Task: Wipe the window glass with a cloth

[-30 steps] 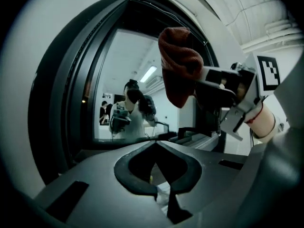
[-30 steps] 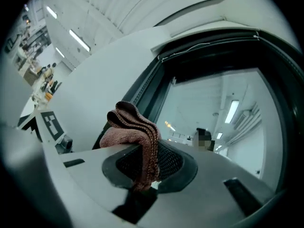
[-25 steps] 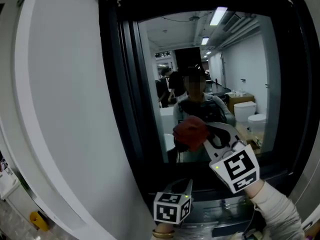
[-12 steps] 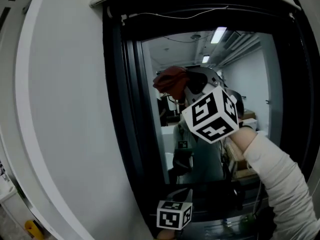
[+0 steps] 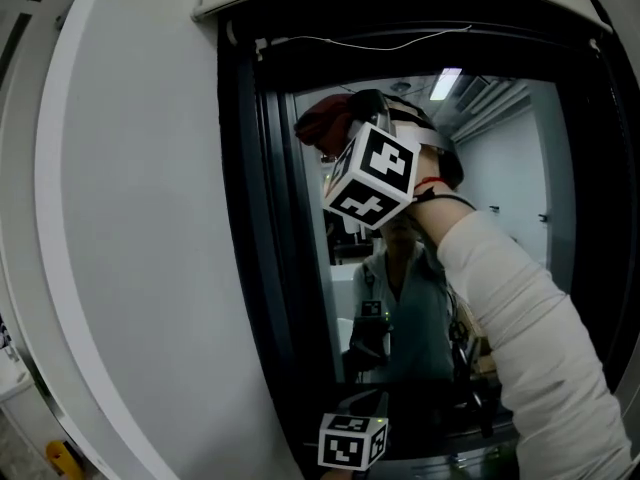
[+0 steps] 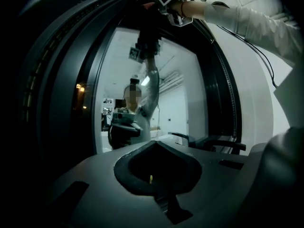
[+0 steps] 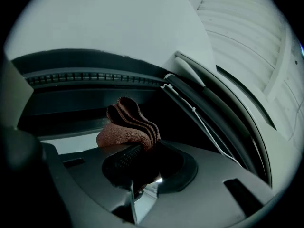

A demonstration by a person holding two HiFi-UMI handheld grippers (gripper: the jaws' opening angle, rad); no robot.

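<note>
The red cloth (image 5: 322, 120) is clamped in the right tongs (image 5: 335, 136), high on the window glass (image 5: 480, 138) — a bright room is mirrored there. Below the glass, the left tongs (image 6: 159, 175) are closed, empty.

Left gripper (image 6: 156, 151), jaws together and empty, low before the dark-framed window glass (image 6: 175, 80), right gripper (image 6: 156, 4) at its top.

I see white wall (image 5: 130, 228) left of black frame (image 5: 243, 268). Thin white wire (image 5: 375, 47) droops across frame top. Ceiling light (image 5: 446, 82) lit, upper right. Small yellow object (image 5: 58, 458) low left, can't tell what.
</note>
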